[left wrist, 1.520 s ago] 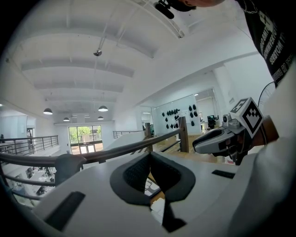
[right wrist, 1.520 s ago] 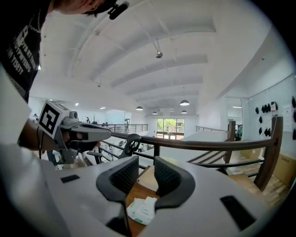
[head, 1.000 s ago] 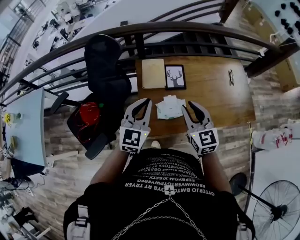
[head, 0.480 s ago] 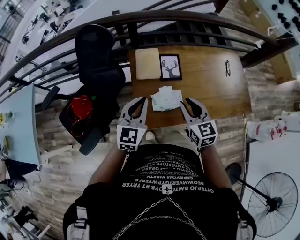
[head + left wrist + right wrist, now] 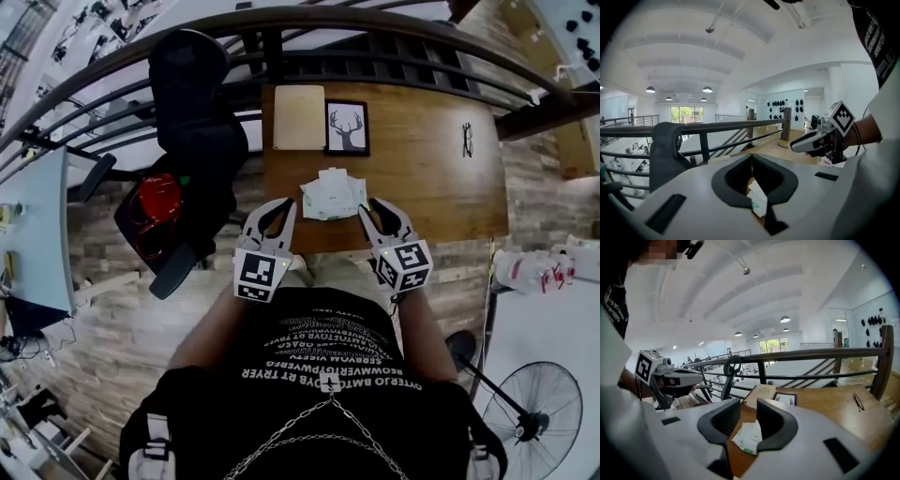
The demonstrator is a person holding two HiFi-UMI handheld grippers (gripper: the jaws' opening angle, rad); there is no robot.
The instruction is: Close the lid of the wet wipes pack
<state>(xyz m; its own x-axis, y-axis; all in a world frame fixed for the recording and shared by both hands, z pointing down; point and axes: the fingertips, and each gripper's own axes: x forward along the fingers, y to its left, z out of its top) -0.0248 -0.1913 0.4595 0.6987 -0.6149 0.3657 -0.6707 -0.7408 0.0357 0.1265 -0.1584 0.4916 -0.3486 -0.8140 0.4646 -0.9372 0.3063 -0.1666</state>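
Observation:
The wet wipes pack (image 5: 333, 195) is white with green print and lies flat near the front edge of the wooden table (image 5: 431, 187). A small white flap sticks out at its far side. My left gripper (image 5: 281, 208) hangs just left of the pack and short of it. Its jaw tips meet and nothing is held. The pack (image 5: 758, 199) shows through the hollow between its jaws. My right gripper (image 5: 380, 208) hangs just right of the pack, open, with a gap between its pads. Through that gap the pack (image 5: 749, 437) lies ahead, untouched.
A framed deer picture (image 5: 348, 127) and a tan board (image 5: 299, 117) lie at the table's far edge, with glasses (image 5: 466, 139) to the right. A dark railing (image 5: 375, 66) runs behind. A black chair (image 5: 197, 103) and a red bag (image 5: 157, 202) stand left.
Both grippers have sunk toward the table's front edge, still either side of the pack. The pack has not moved.

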